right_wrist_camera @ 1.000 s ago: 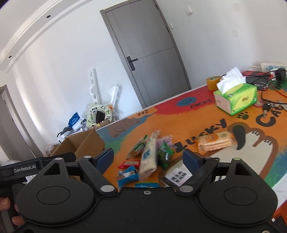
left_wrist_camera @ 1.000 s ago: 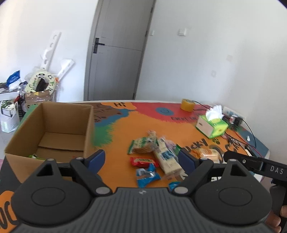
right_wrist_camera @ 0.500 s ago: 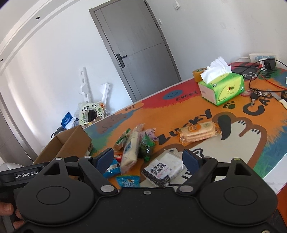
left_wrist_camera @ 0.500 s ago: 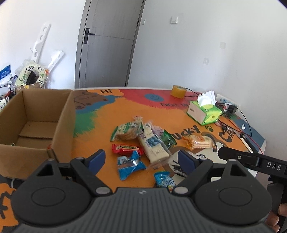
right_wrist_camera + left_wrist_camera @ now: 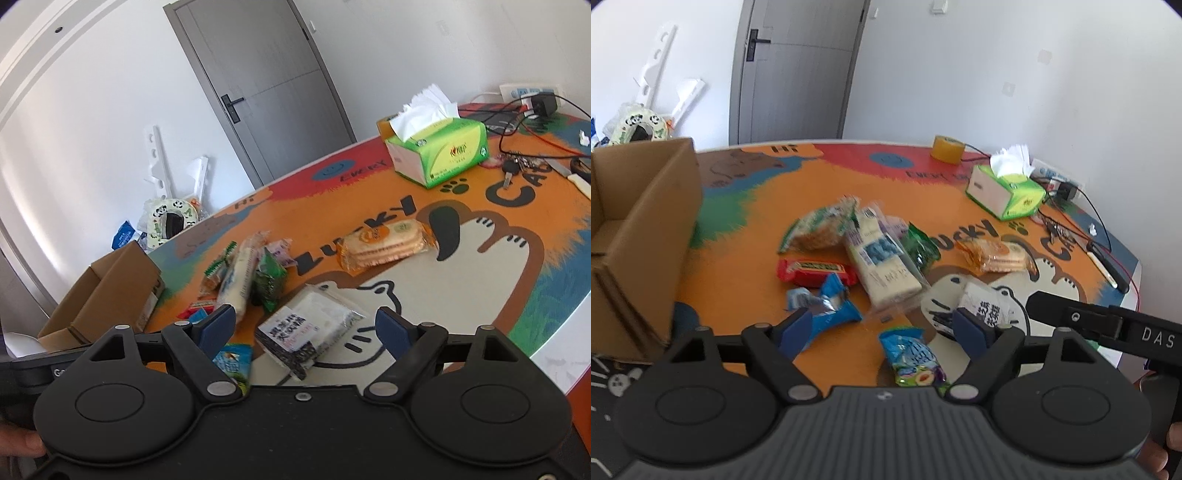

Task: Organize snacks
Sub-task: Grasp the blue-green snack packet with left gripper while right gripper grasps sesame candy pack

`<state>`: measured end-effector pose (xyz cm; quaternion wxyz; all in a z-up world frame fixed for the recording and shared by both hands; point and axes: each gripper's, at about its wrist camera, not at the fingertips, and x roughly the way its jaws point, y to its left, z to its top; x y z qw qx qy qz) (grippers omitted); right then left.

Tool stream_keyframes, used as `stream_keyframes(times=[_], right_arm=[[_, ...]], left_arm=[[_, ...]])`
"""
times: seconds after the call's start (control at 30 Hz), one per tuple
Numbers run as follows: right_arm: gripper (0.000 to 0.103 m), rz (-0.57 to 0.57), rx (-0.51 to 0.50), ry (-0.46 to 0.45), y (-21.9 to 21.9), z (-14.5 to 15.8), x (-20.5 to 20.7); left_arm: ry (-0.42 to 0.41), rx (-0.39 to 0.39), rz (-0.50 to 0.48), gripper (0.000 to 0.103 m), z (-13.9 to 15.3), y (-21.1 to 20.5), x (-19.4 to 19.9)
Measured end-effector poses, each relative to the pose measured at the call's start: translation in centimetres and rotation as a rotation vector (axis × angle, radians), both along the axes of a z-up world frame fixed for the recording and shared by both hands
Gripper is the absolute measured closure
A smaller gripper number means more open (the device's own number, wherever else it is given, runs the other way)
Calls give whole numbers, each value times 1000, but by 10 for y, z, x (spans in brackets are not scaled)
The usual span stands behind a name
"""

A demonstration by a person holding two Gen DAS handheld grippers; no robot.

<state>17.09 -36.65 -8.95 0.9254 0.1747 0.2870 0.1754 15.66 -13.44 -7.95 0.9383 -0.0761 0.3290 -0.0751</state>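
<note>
Several snack packets lie mid-table on the painted mat. Among them are a long white-and-blue packet (image 5: pixel 882 262), a red bar (image 5: pixel 816 271), a crumpled blue wrapper (image 5: pixel 827 306) and an orange biscuit packet (image 5: pixel 388 245). My left gripper (image 5: pixel 882 328) hovers over the near snacks; its jaws are closing with nothing pressed between them, and a blue-green packet (image 5: pixel 912 358) lies just below. My right gripper (image 5: pixel 306 328) stands open above a white-and-black packet (image 5: pixel 303 332), not touching it. An open cardboard box (image 5: pixel 646 229) stands at the left.
A green tissue box (image 5: pixel 1004 192), a yellow tape roll (image 5: pixel 947 147), keys (image 5: pixel 511 166) and cables sit at the far right of the table. The table's curved edge (image 5: pixel 546 343) runs close on the right. A grey door and clutter stand behind.
Both grippers have sunk toward the table, so the snacks look larger. The left view has swung right, pushing the box to the frame's left edge. The left jaws have narrowed slightly.
</note>
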Motion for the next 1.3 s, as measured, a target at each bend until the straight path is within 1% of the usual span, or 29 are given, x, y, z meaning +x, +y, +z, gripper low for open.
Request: stream_keyframes(times=[0.33, 0.4, 0.43, 0.5, 0.53, 0.57, 0.6, 0.7, 0.77, 0.8, 0.87, 0.93, 1.0, 1.07, 1.27, 1.3], right_arm=[[20, -11, 4, 35, -9, -15, 9], [20, -11, 6, 41, -9, -18, 10], [20, -10, 7, 44, -10, -19, 11], [20, -7, 8, 46, -10, -21, 12], [20, -6, 8, 48, -9, -21, 13], [20, -4, 9, 50, -9, -22, 13], [20, -2, 11, 50, -8, -22, 13], [20, 7, 10, 47, -5, -21, 13], [20, 13, 8, 46, -3, -19, 12], [20, 16, 7, 45, -2, -19, 12], [21, 25, 6, 44, 0, -17, 10], [24, 25, 4, 42, 4, -15, 10], [31, 31, 9, 52, 7, -15, 11], [35, 42, 9, 64, 11, -14, 11], [35, 45, -1, 85, 25, -17, 21], [34, 41, -5, 90, 28, -17, 24]], left_arm=[[65, 18, -32, 29, -25, -22, 17], [75, 29, -32, 35, -29, -24, 19], [63, 42, -30, 37, -30, -25, 18], [57, 63, -27, 49, -31, -26, 18], [56, 75, -22, 53, -31, -27, 19], [56, 89, -19, 63, -31, -27, 19], [58, 96, -22, 65, -31, -27, 19], [66, 59, -16, 68, -30, -19, 19], [66, 48, -11, 70, -28, -15, 18], [66, 43, -14, 72, -27, -14, 17], [59, 34, -16, 73, -24, -11, 14], [43, 28, -13, 73, -19, -7, 11], [33, 22, -10, 76, -16, -3, 9], [28, 10, -4, 76, -14, 2, 7], [15, -18, 16, 76, -10, 19, 2], [12, -22, 19, 76, -9, 22, 1]])
